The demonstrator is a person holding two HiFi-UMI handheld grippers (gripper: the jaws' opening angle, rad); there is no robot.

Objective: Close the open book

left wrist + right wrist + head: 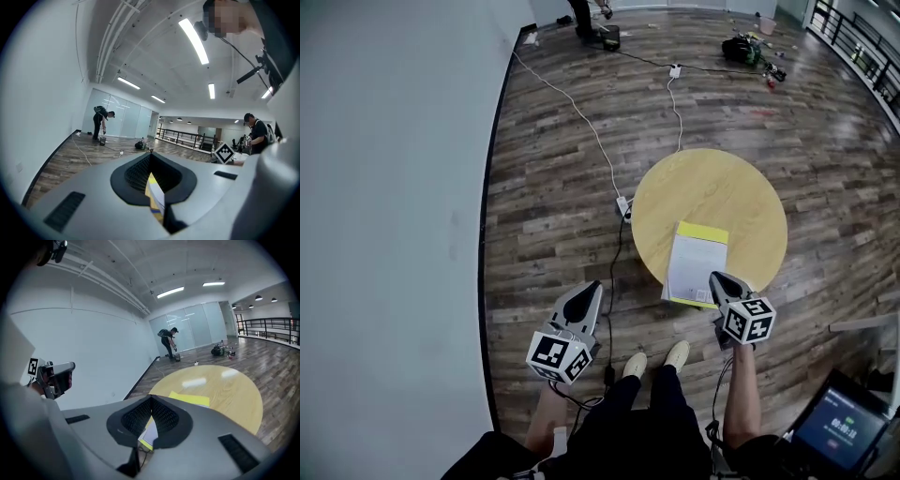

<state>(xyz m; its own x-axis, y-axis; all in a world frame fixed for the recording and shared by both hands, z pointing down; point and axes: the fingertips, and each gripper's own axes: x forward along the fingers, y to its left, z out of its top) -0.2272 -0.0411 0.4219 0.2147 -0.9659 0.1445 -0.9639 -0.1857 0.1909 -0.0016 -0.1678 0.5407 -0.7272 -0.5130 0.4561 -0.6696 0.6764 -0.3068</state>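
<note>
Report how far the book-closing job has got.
Looks done: the book lies on the round table as one flat stack, white face up, yellow strip at its far end, not spread in two halves. In hand: nothing; the left tool and right tool are both shut and grip nothing. Left: apparently nothing.

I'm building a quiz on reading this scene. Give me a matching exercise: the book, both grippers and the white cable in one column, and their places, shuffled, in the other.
Things:
1. book
2. left gripper
3. right gripper
4. white cable

Places:
A. above the floor, left of the round table
B. at the table's near edge, by the book's near right corner
C. lying flat on the table, toward its near side
D. stretched along the floor toward the far wall

Pairs: 1-C, 2-A, 3-B, 4-D
</note>
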